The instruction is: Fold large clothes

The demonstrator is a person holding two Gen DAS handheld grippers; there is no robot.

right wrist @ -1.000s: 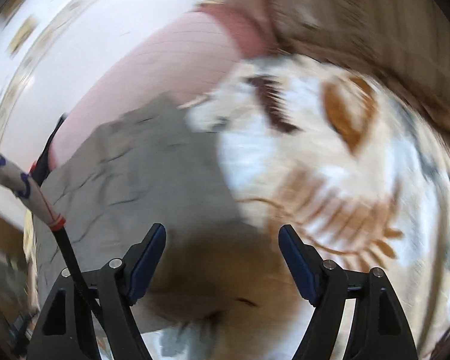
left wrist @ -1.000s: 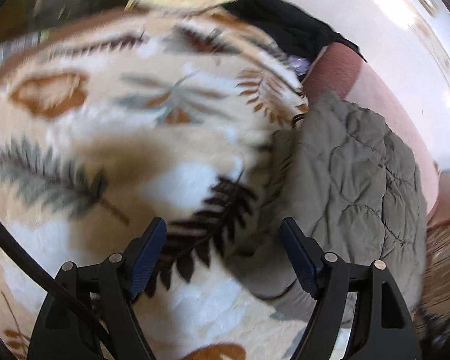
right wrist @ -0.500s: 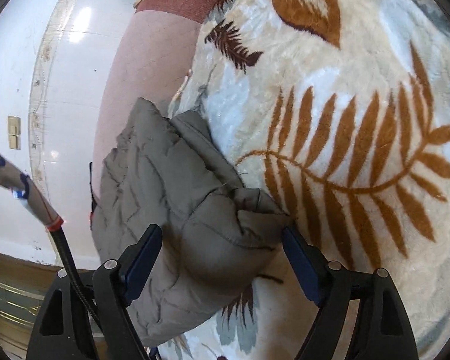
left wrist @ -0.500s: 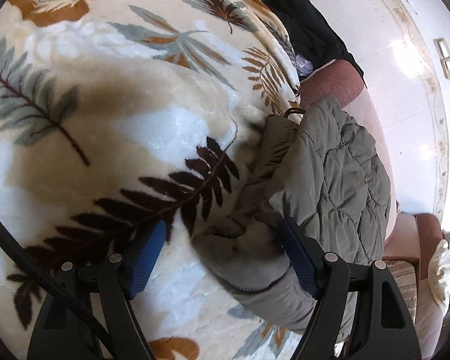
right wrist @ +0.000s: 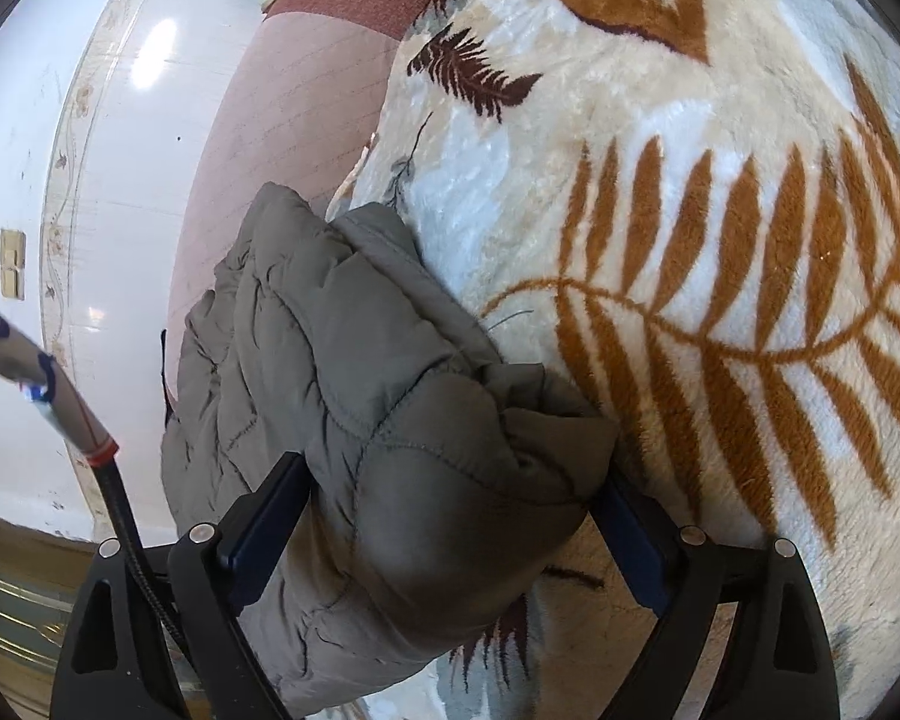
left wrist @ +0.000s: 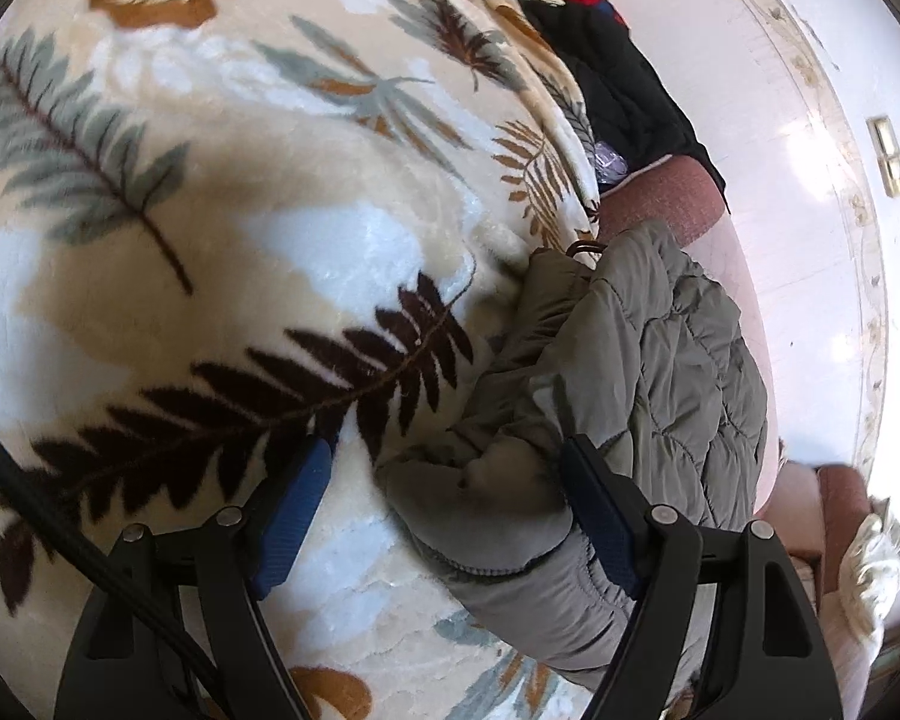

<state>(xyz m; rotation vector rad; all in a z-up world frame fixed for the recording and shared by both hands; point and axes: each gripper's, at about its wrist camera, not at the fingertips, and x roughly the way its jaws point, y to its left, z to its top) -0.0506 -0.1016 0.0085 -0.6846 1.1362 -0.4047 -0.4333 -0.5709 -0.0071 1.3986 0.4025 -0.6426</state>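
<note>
A grey-green quilted puffer jacket (left wrist: 660,360) (right wrist: 354,396) lies bunched and partly folded; one padded end bulges between the left fingers (left wrist: 294,498), another between the right fingers (right wrist: 264,516).

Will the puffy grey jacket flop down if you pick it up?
Probably yes: the puffy grey quilted jacket already sags and creases over the leaf-patterned fleece blanket. It looks light for its bulk, and its smooth shell may slip from the right claw.

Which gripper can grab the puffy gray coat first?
Right, probably. The right gripper is open with the gray coat bulging between its fingers; the left gripper is open at the coat's edge, half over the leaf blanket.
</note>
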